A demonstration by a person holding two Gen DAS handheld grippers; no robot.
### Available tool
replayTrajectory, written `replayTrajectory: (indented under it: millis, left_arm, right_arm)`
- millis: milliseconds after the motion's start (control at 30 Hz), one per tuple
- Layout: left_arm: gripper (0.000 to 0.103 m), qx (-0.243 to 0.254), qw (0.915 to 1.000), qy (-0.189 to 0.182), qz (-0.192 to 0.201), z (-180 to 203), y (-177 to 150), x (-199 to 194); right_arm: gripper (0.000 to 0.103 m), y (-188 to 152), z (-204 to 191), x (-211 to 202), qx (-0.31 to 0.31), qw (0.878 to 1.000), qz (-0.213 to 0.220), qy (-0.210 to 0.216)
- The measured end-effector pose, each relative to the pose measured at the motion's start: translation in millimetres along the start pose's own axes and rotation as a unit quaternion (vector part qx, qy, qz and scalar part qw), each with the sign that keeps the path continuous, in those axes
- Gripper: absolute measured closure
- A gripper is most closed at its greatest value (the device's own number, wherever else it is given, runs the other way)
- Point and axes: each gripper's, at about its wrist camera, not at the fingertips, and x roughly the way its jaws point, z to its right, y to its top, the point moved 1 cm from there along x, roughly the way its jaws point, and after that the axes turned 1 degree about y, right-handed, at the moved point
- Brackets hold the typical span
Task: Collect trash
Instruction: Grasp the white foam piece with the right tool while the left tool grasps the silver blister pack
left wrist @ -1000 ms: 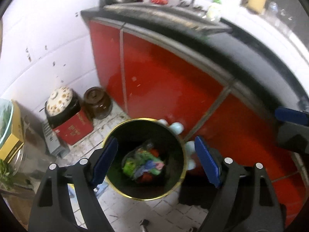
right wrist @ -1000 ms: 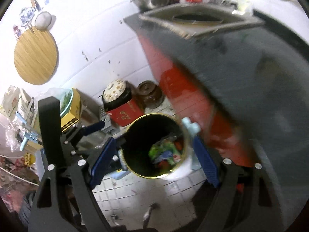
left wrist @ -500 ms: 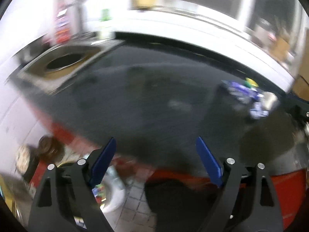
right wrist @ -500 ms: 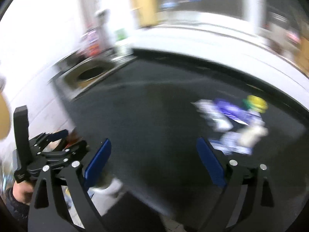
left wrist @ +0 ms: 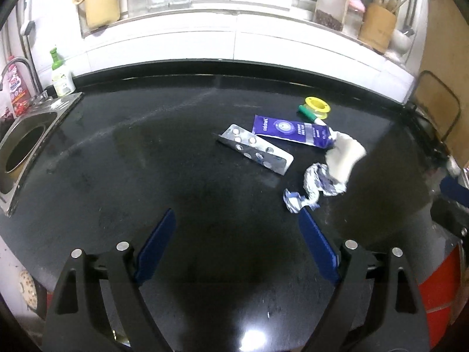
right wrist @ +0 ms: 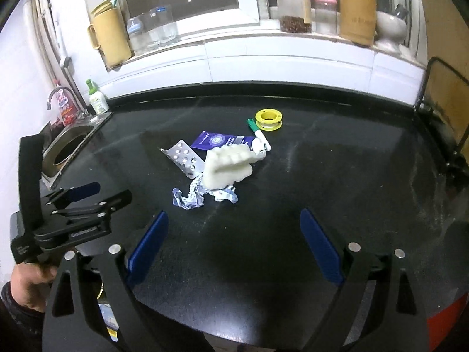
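While both tools hang spread and empty, left tool [left wrist: 236, 243], right tool [right wrist: 233, 243], I note crinkled foil wrapper [right wrist: 190, 198] mid-frame on glossy black worktop [right wrist: 337, 176].

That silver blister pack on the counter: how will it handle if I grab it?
The blister pack is a thin foil sheet, so probably light and apt to bend under the pads. It lies nearly flat on the glossy counter, so it may slide rather than lift. One end leans against the purple tube, which could shift too.

Black countertop [right wrist: 337, 158]; purple sachet [right wrist: 218, 141]; yellow spool [right wrist: 269, 119]; silver blister pack [right wrist: 184, 157]; seemingly cream-white foam piece [right wrist: 228, 165]
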Motion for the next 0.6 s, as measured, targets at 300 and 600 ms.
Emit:
replayTrajectory:
  millis: [300,600]
  left_arm:
    - [0.02,-0.029,0.999,0.018,-0.03,-8,30,55]
    - [0.02,-0.085,0.9942,-0.007,-0.066,-13,61,118]
  right_arm:
    - [0.015,24,5,56,0.024,0.999,-0.026,0.014]
    - [0.021,47,8,107,0.04,0.998,-0.05,0.027]
